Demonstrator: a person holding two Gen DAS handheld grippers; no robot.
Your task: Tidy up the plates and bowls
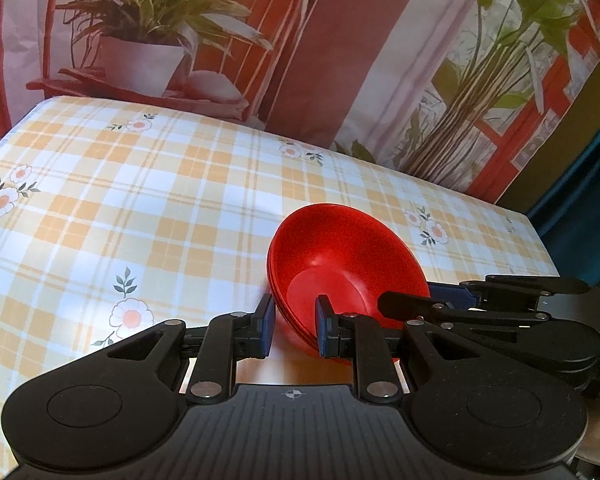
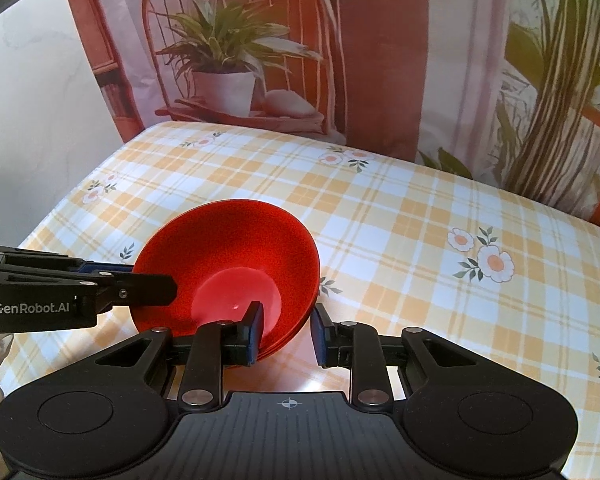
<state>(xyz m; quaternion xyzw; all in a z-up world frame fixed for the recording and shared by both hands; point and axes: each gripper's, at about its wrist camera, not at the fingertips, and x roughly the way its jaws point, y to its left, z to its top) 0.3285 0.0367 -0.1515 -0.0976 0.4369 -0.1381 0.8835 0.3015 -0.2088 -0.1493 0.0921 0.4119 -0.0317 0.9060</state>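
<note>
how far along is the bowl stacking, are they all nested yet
Done: the red bowls already sit nested in one stack; layered rims show at its lower edge. In hand: the left gripper and the right gripper each straddle the stack's rim on opposite sides, jaws not visibly clamped, with the stack tilted over the checked tablecloth. Left: setting the stack down. No plates are in view.

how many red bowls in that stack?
3 rims countable, nested in one stack of red bowls near the table's front edge, between both grippers' fingers. More could be hidden inside.
</note>
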